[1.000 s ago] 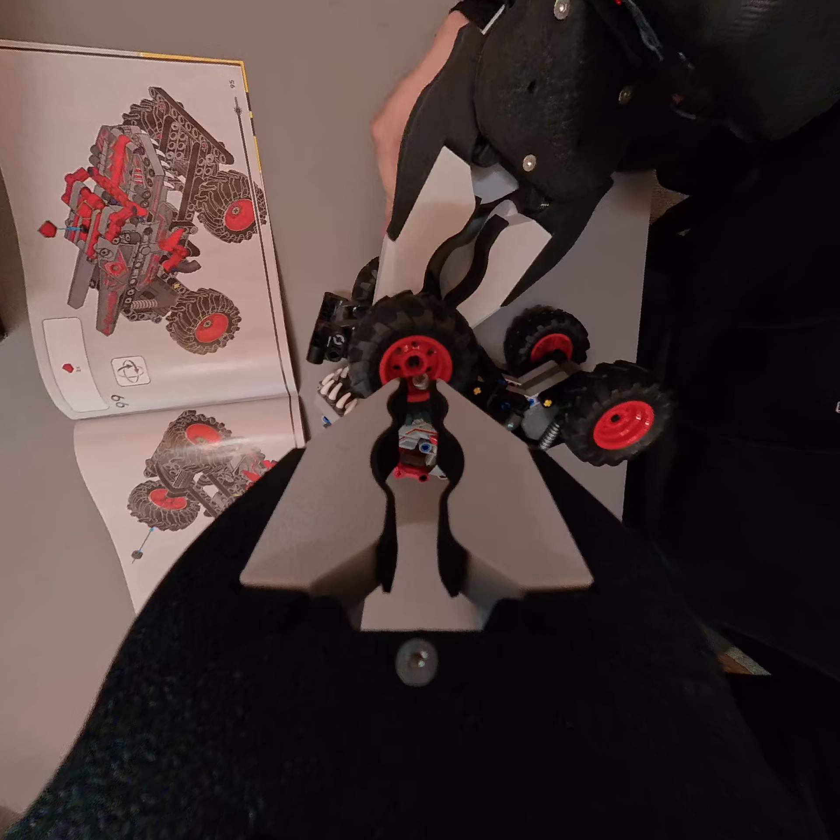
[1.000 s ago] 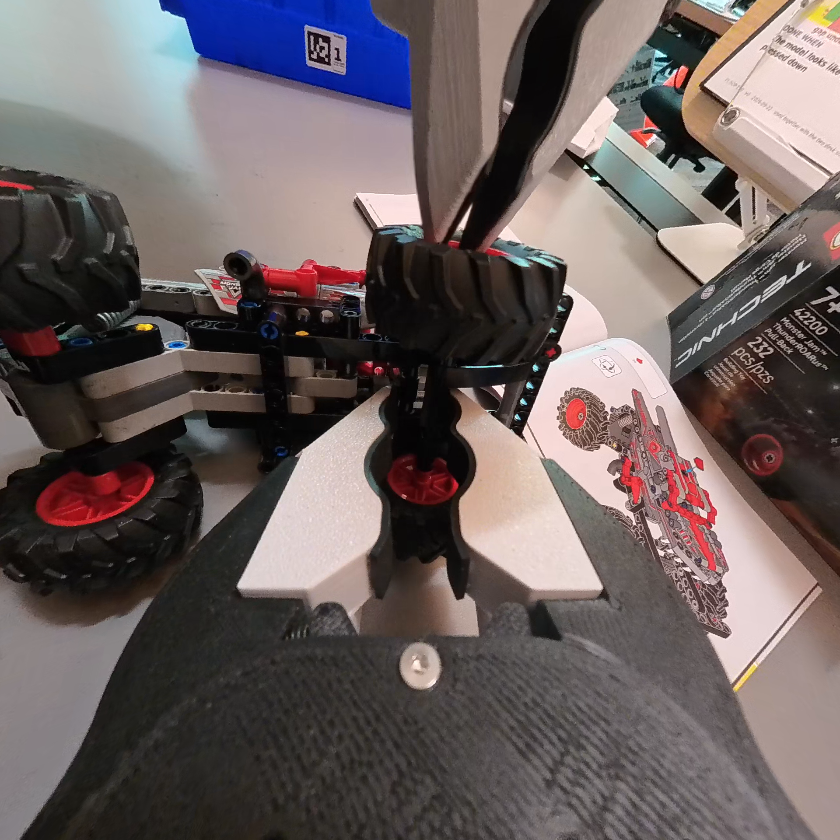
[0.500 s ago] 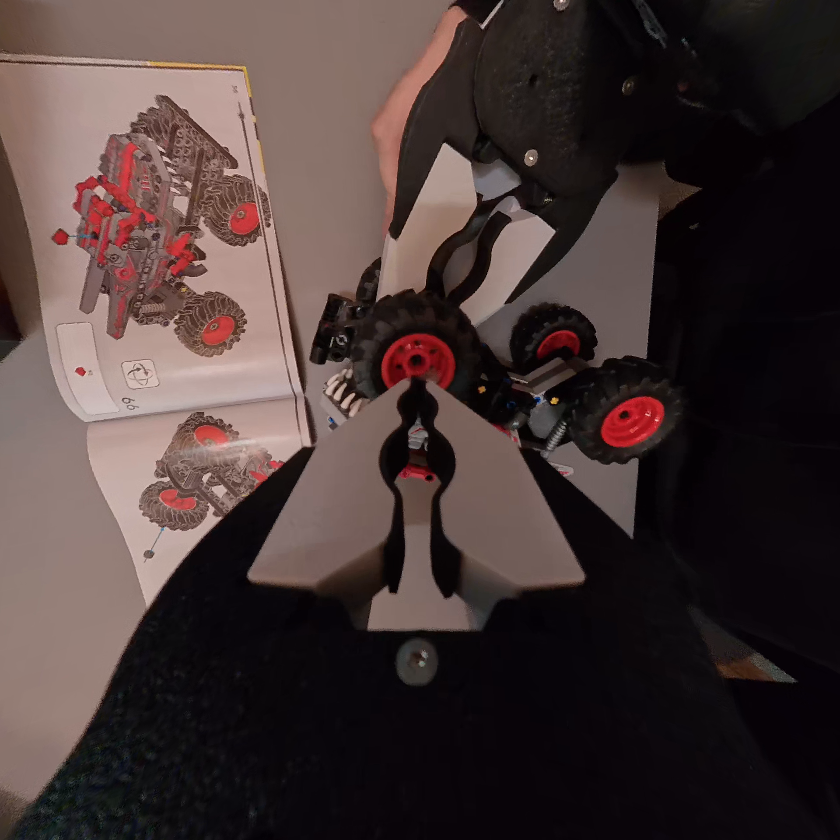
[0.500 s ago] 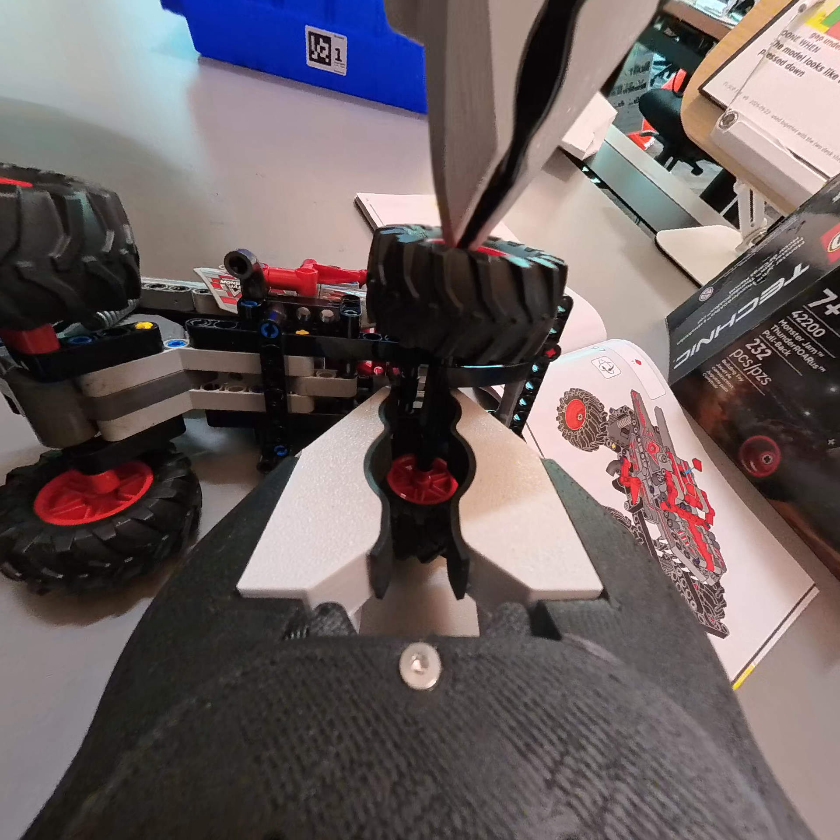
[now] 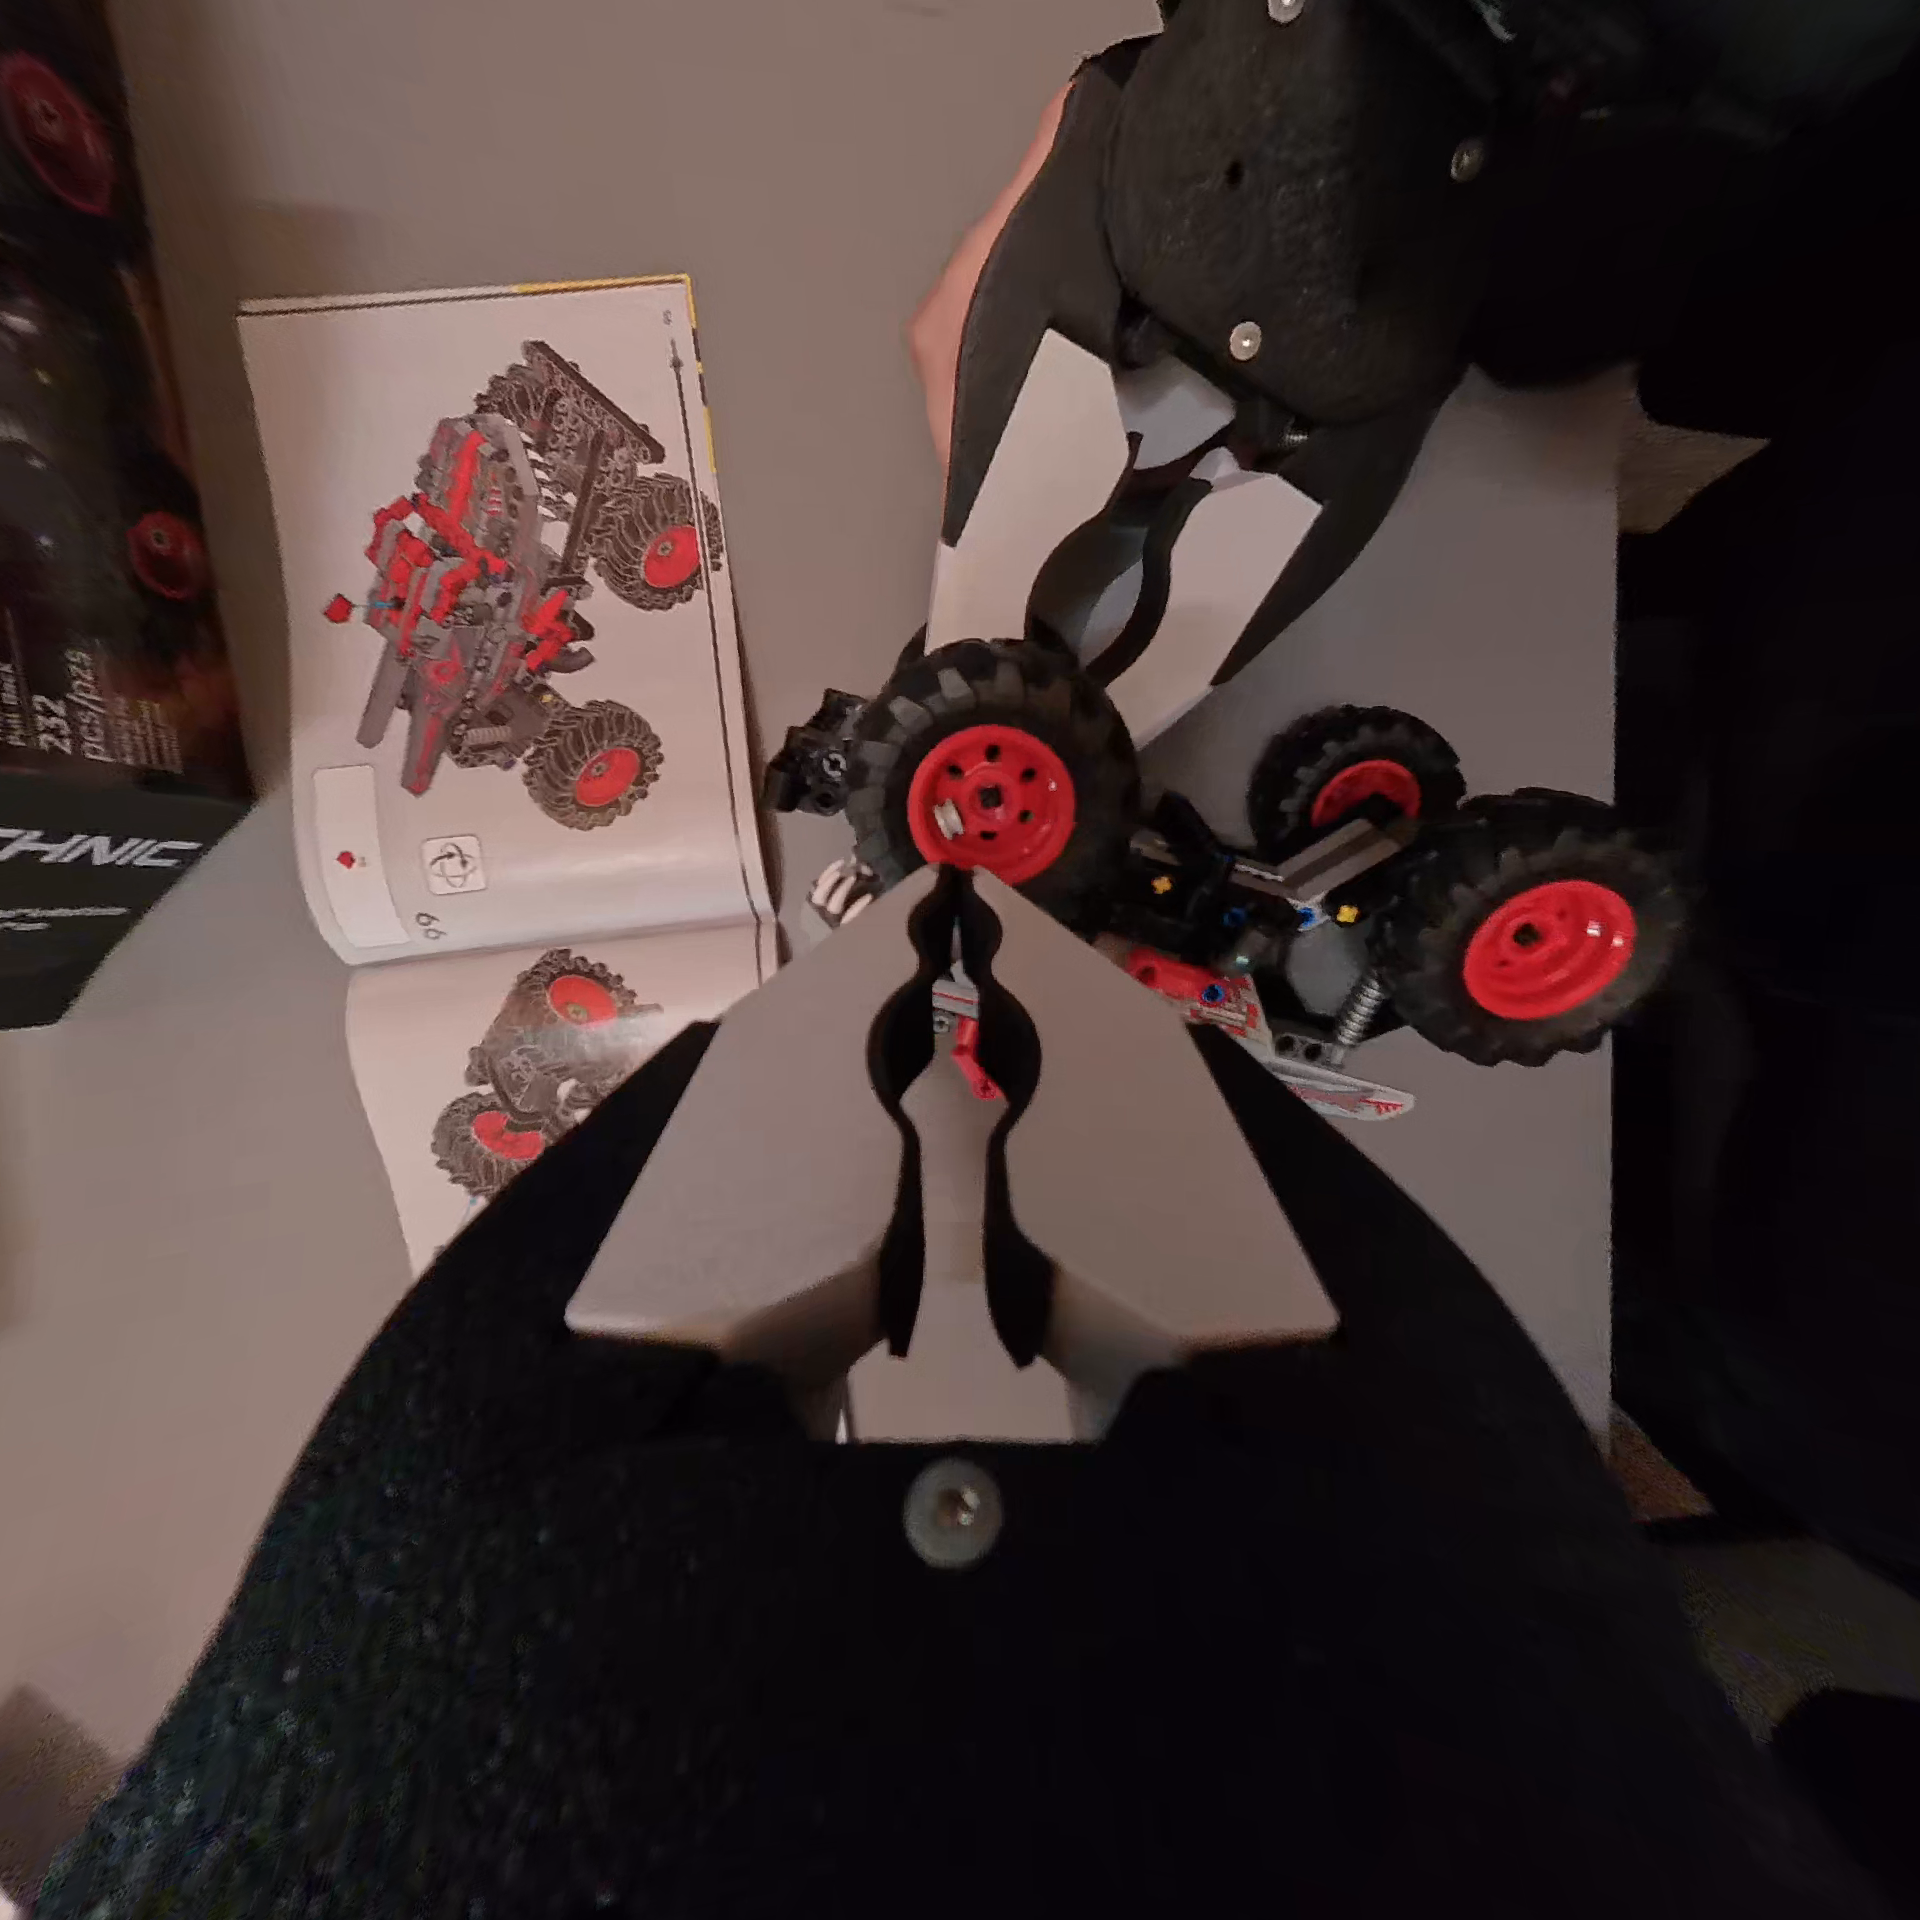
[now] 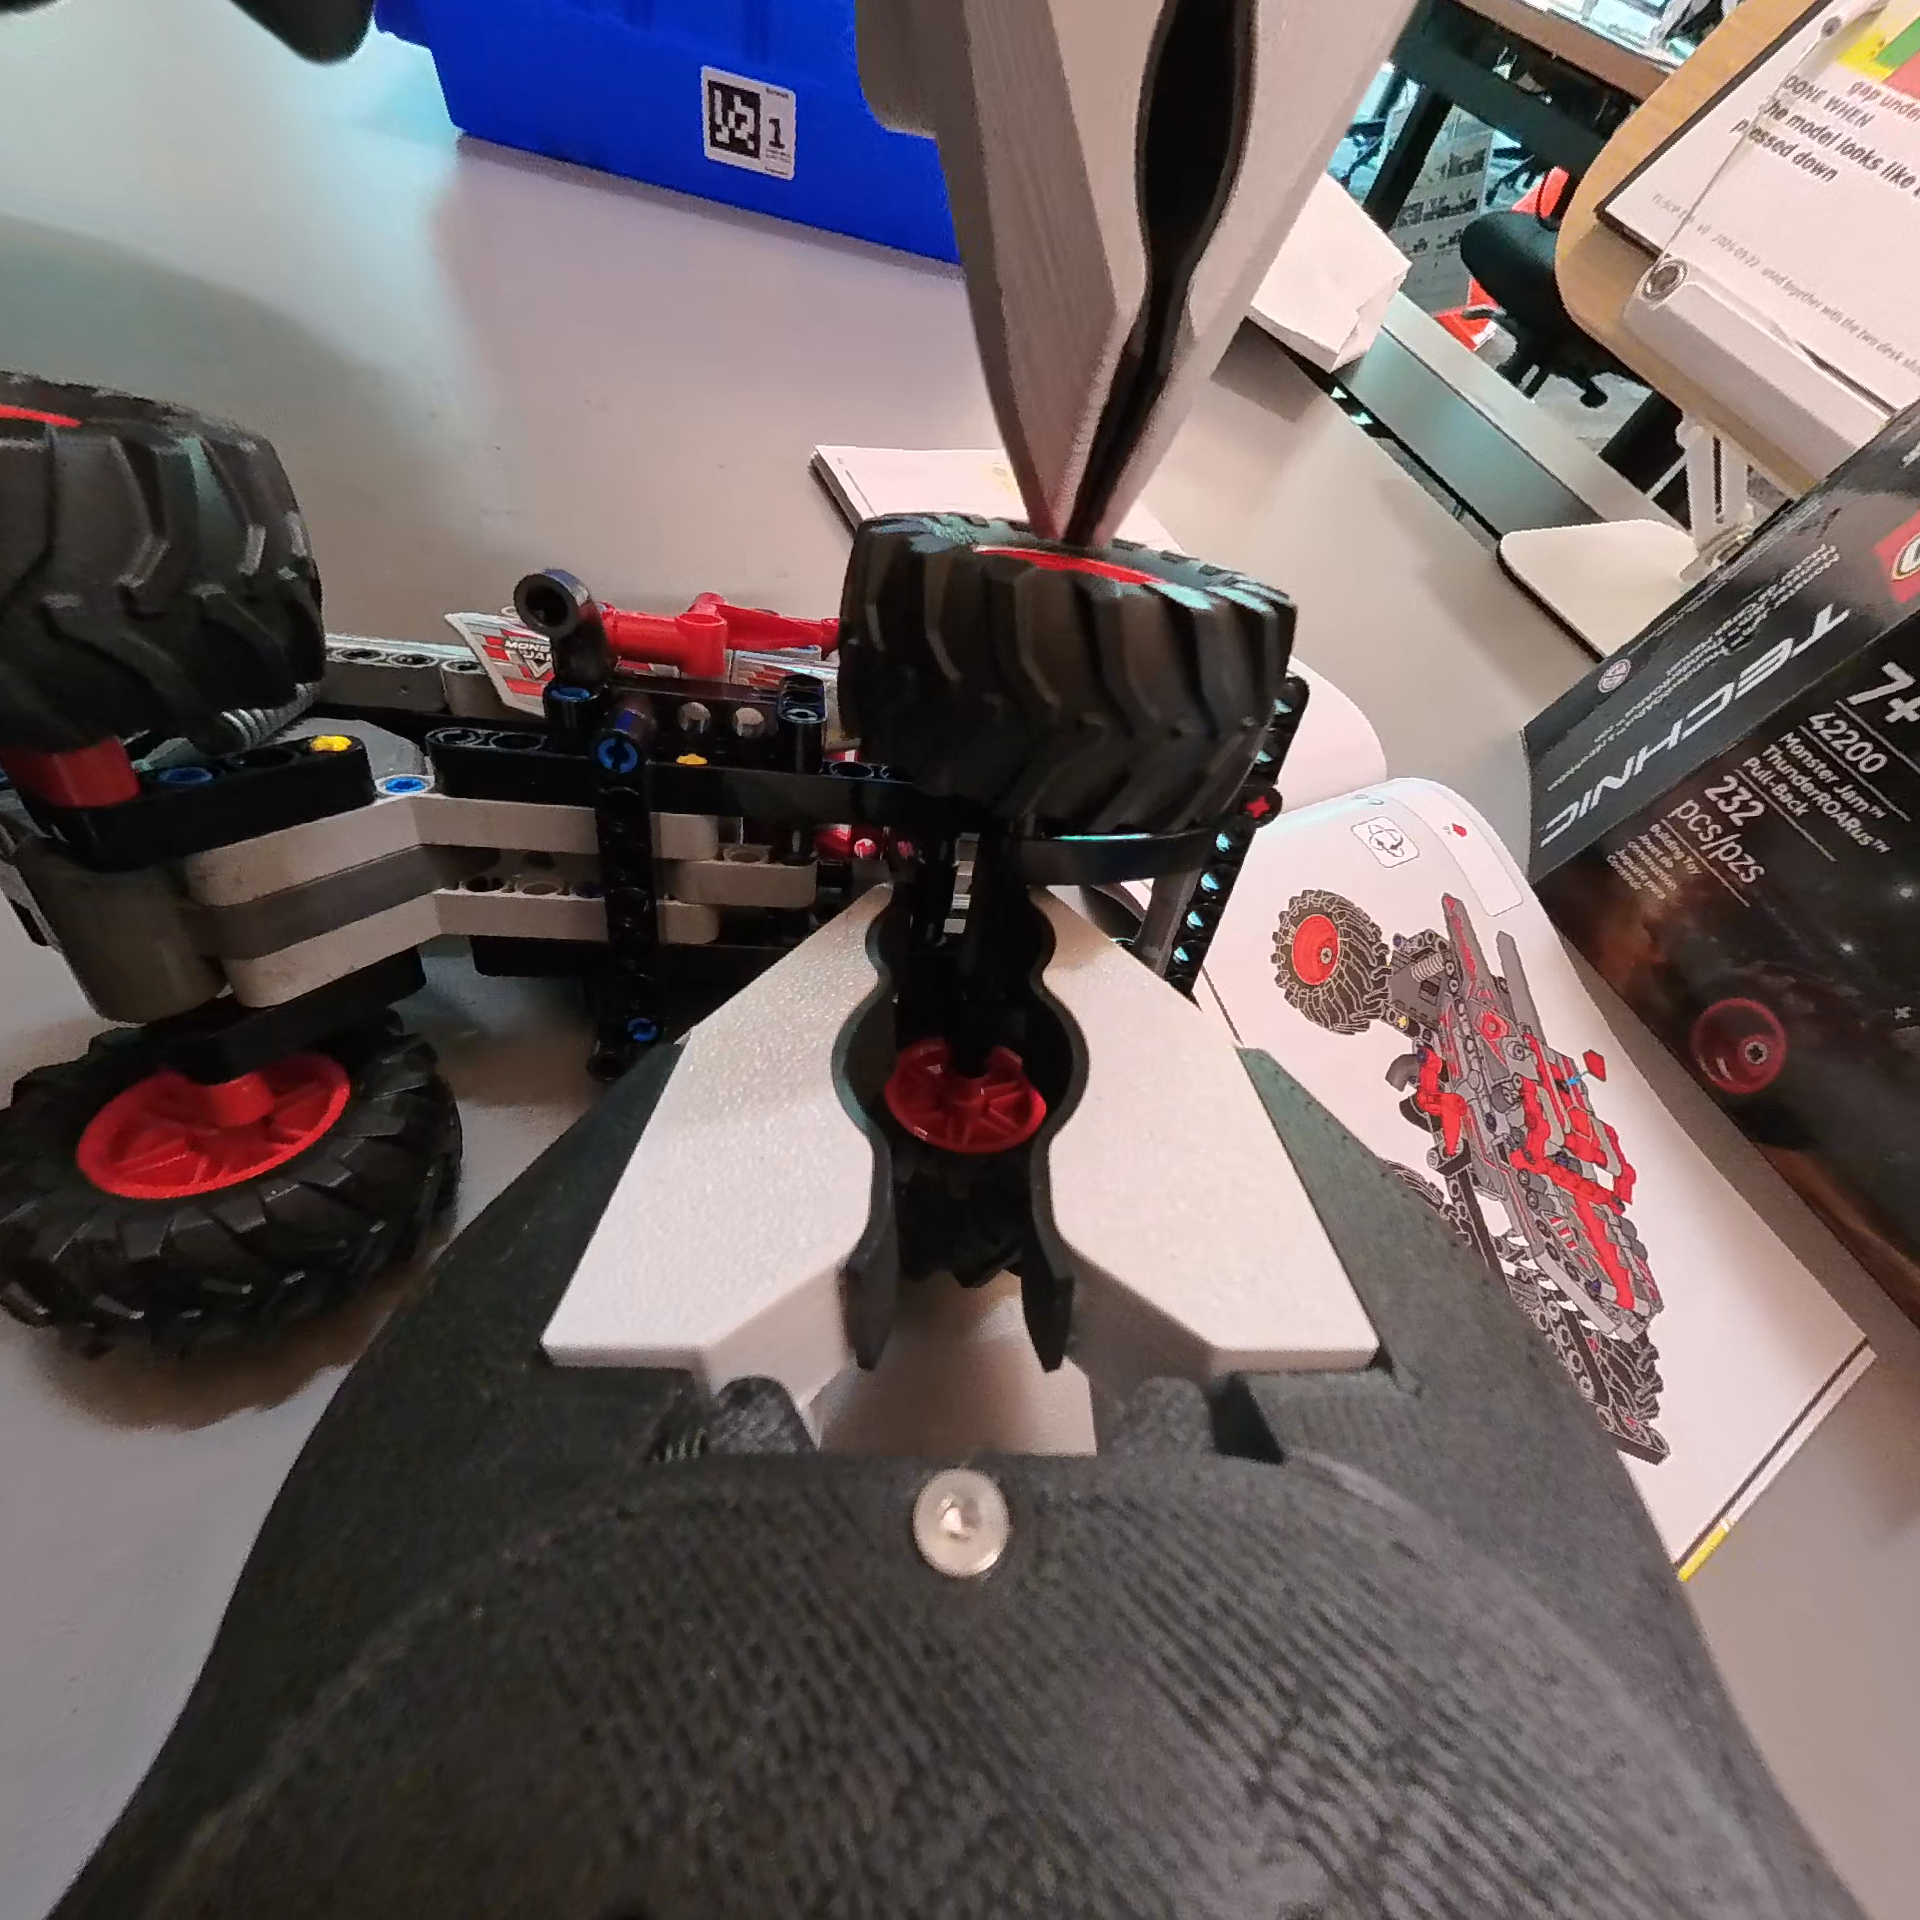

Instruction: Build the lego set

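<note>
Looks like seating the top wheel [image 6: 1060,665] on its axle, with the truck [image 6: 520,831] tipped on its side on the grey worktop [image 6: 520,364], two wheels down and two up; bears on the red hub [image 5: 989,800] with the left gripper [image 5: 951,883], fingers pressed together into a single blunt point and holding nothing; steadies the frame from the near side with the right gripper [image 6: 956,914], fingers drawn in narrow around the black axle parts just under that wheel, apparently pinching them, though the contact itself hides behind the pads; best to push straight down the axle line, at the centre of the hub rather than its rim, so the wheel goes on square and does not cock; keep the right-hand hold firm and low, since a side-lying truck on rubber tyres probably rocks under an off-centre push; ease off once the hub stops sinking; offers a smooth, plain worktop, with an open instruction booklet [image 6: 1455,1039] just beside the truck, a dark set box [image 6: 1714,831] past it, a blue bin [image 6: 623,104] at the far edge; beyond, shows an office chair [image 6: 1538,229] and a sheet on a stand [image 6: 1766,208].
</note>
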The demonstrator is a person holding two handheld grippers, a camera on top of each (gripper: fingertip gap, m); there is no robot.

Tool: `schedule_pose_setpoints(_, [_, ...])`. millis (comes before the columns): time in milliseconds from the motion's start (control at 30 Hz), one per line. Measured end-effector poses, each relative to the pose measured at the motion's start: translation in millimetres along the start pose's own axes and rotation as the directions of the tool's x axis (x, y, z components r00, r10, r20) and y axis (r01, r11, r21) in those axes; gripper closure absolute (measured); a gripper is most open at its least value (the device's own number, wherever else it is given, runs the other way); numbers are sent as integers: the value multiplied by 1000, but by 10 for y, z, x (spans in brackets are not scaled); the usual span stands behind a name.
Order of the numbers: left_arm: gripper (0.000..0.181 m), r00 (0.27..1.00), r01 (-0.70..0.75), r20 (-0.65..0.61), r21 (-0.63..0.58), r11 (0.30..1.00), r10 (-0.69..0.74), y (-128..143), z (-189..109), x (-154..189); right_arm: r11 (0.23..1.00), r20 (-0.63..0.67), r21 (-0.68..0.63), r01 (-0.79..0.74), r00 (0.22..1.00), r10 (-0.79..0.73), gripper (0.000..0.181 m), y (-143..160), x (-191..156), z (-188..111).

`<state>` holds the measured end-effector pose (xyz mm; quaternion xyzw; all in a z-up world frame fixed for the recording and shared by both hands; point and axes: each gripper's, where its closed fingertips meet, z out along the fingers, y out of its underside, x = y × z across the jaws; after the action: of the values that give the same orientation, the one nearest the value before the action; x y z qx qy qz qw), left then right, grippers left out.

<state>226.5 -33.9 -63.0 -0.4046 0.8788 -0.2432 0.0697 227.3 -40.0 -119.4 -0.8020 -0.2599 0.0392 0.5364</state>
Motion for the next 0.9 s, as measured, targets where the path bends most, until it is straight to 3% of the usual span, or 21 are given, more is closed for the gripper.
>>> schedule_pose_setpoints(33, [181,1000,-9,16,3,1000,9,-13,2,-4,1000,0,0,0,1000,0,164,-1,1,0])
schedule_pose_setpoints(900, [181,987,9,159,111,994,-27,-118,48,18,1000,-1,3,-6,1000,6,163,1,2,-1])
